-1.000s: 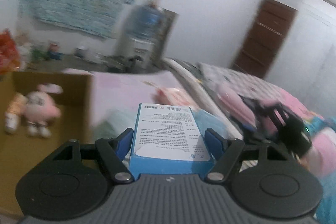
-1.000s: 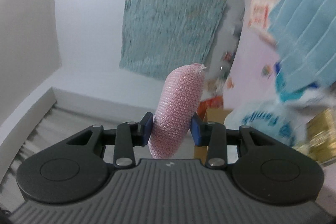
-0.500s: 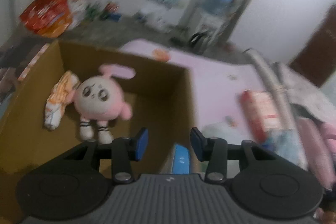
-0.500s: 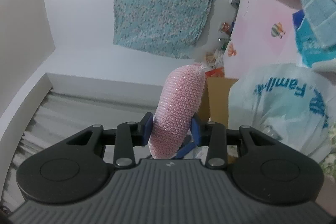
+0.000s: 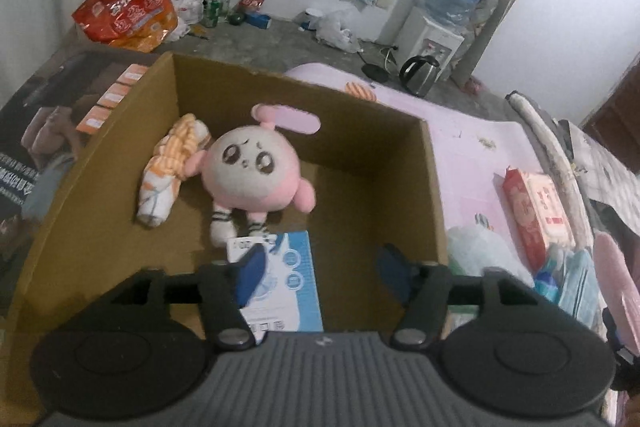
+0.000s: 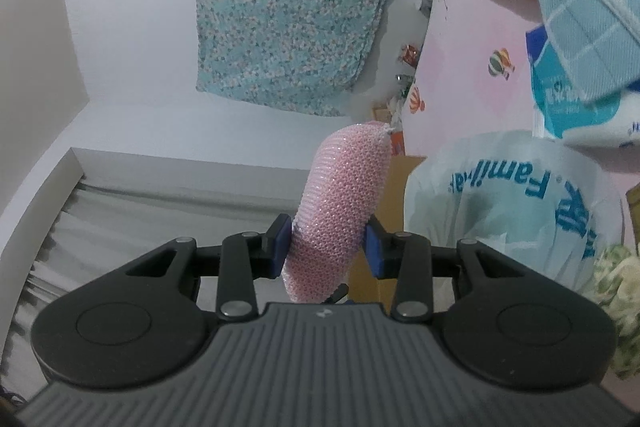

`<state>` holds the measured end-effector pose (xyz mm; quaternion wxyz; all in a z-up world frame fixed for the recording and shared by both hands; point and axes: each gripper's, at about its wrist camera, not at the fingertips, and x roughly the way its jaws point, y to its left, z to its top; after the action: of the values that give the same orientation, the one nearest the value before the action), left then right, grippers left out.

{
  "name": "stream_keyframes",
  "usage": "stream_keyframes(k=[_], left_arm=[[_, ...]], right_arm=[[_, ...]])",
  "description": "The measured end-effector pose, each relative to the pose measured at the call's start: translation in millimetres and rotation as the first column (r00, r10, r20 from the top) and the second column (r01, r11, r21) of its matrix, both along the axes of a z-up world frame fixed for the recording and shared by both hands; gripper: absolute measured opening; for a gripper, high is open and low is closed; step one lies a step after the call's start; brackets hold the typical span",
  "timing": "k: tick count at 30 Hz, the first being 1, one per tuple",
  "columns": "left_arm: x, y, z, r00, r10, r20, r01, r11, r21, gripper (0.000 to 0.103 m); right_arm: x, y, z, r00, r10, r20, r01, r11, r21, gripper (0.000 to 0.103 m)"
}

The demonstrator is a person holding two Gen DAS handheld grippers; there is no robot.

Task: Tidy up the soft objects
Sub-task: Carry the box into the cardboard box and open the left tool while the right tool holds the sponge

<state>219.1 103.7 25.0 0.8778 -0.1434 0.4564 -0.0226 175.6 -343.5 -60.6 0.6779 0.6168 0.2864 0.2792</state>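
Note:
In the left wrist view my left gripper [image 5: 320, 267] hangs over an open cardboard box [image 5: 434, 187], its jaws opening and nothing pressed between them. A blue and white packet [image 5: 288, 287] lies flat on the box floor beneath the left finger. Deeper in the box sit a pink round plush toy [image 5: 252, 171] and an orange striped cloth [image 5: 168, 171]. In the right wrist view, rolled sideways, my right gripper [image 6: 326, 247] is shut on a pink mesh sponge [image 6: 344, 195] that sticks out past the fingertips.
A pink mat [image 5: 480, 155] beside the box carries a red tissue pack [image 5: 536, 211], a plastic bag [image 5: 480, 251] and blue cloths [image 5: 576, 283]. Beyond are a red snack bag [image 5: 128, 7], a kettle [image 5: 420, 75] and a water dispenser [image 5: 436, 27]. A white printed bag [image 6: 520, 207] fills the right view.
The left gripper swung from the bed side to above the box, tilted down and let go of the blue packet, which now lies in the box. The right gripper keeps the sponge and shifted slightly.

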Motion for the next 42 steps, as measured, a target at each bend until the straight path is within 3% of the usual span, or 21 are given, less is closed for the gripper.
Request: stream_keyframes(k=[3,9,12,17,20,24,30,36,42], left_arm=[[1,-3,-9,0.997,-0.040,-0.063,0.042,0.999,0.021,0.083],[23,-18,-44,0.975,-0.038,-0.220,0.053,0.997,0.064,0.085],[36,-18,-65,0.958,0.008,-0.285,0.015,0.997,0.078,0.085],[48,-14,-88,0.931,0.081,-0.355,-0.042,0.992,0.118,0.083],[51,-12,-98,0.917,0.097,-0.386,-0.052,0.991,0.125,0.073],[49,-11,-100,0.921,0.114,-0.373,-0.073,0.990,0.122,0.073],[31,-12,-90,0.939,0.066,-0.338,-0.034,0.994,0.101,0.073],[10,-18,-54,0.970,-0.003,-0.245,0.029,0.994,0.104,0.073],[36,-28,-28,0.987,-0.022,-0.162,0.041,0.992,0.115,0.073]], right_arm=[[0,4,-2,1.000,0.008,-0.006,-0.008,1.000,-0.004,0.038],[-2,8,-2,1.000,0.008,0.003,-0.008,1.000,0.009,0.039],[-5,7,-5,1.000,0.003,0.000,-0.003,1.000,0.016,0.039],[-5,-3,-9,1.000,-0.015,-0.006,0.015,1.000,0.017,0.039],[-5,-7,-10,1.000,-0.021,-0.007,0.021,1.000,0.017,0.039],[-5,-8,-15,1.000,-0.021,-0.017,0.022,1.000,0.023,0.039],[-3,-6,-18,1.000,-0.014,-0.023,0.014,1.000,0.019,0.039],[1,-1,-18,1.000,-0.005,-0.020,0.005,1.000,0.012,0.039],[4,4,-24,0.999,0.004,-0.036,-0.003,1.000,0.025,0.039]])
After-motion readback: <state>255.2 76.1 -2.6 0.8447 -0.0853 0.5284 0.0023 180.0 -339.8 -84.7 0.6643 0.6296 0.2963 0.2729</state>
